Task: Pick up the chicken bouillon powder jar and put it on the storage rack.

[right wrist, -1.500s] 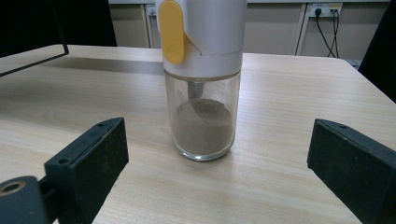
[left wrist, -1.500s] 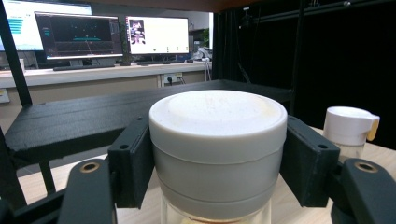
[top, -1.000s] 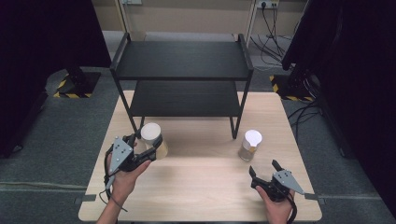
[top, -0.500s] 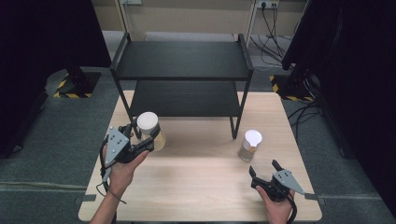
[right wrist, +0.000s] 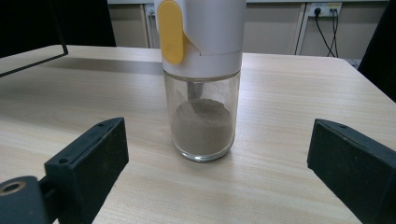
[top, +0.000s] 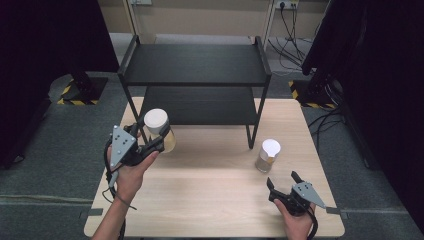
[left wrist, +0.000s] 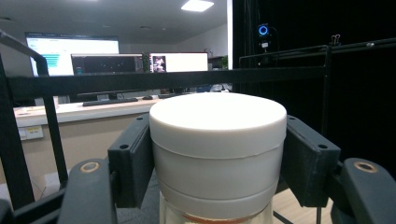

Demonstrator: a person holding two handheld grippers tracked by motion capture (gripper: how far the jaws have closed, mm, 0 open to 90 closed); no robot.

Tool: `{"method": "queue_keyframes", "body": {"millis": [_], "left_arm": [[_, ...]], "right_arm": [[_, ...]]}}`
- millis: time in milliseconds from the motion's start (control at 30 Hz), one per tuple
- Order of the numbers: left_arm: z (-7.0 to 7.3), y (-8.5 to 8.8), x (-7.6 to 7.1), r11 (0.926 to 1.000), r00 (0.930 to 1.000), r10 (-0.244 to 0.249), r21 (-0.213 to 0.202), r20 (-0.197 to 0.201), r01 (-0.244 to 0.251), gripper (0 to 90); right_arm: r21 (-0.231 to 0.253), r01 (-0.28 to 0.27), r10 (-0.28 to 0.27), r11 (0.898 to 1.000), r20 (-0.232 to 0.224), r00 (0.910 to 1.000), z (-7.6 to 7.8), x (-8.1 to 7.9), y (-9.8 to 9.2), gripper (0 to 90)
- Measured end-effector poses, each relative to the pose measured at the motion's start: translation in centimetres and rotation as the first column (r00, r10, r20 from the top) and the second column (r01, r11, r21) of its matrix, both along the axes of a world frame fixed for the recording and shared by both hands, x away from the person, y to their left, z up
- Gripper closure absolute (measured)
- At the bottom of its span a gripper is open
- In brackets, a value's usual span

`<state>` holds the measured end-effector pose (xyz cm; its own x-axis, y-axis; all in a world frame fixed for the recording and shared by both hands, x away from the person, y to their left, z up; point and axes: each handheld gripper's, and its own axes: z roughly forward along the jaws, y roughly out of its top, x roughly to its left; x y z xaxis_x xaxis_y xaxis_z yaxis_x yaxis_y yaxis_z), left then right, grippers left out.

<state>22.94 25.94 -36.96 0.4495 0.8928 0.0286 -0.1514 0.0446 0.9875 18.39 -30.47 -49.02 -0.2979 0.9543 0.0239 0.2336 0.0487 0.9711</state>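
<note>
My left gripper (top: 159, 136) is shut on a glass jar with a white lid (top: 158, 127), holding it lifted above the table's left side, in front of the black shelf rack (top: 195, 65). In the left gripper view both pads clamp the white lid (left wrist: 218, 140) of this jar. A second glass jar (top: 267, 155) with a white and yellow cap stands on the table at the right. My right gripper (top: 284, 182) rests low near the front edge, open, just short of that jar. The right gripper view shows grey powder in the jar (right wrist: 201, 81) beyond the spread jaws.
The two-tier black rack stands at the back of the wooden table (top: 210, 200), its front legs (top: 250, 131) near both jars. Black curtains and yellow-black striped bases (top: 70, 95) flank the table. Cables (top: 300, 20) lie on the floor behind.
My left gripper has raised the white-lidded jar off the table and carried it a little toward the rack. The right gripper and its jar have stayed still.
</note>
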Motion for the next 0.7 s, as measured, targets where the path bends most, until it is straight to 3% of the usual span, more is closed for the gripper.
{"method": "queue_keyframes", "body": {"millis": [700], "left_arm": [[3.9,-0.8,0.7,0.9988,0.9976,0.044,-0.021,0.053,-0.043,34.0]], "right_arm": [[0.001,0.002,-0.002,1.0,-0.001,1.0,0.0,0.1,0.0,5.6]]}}
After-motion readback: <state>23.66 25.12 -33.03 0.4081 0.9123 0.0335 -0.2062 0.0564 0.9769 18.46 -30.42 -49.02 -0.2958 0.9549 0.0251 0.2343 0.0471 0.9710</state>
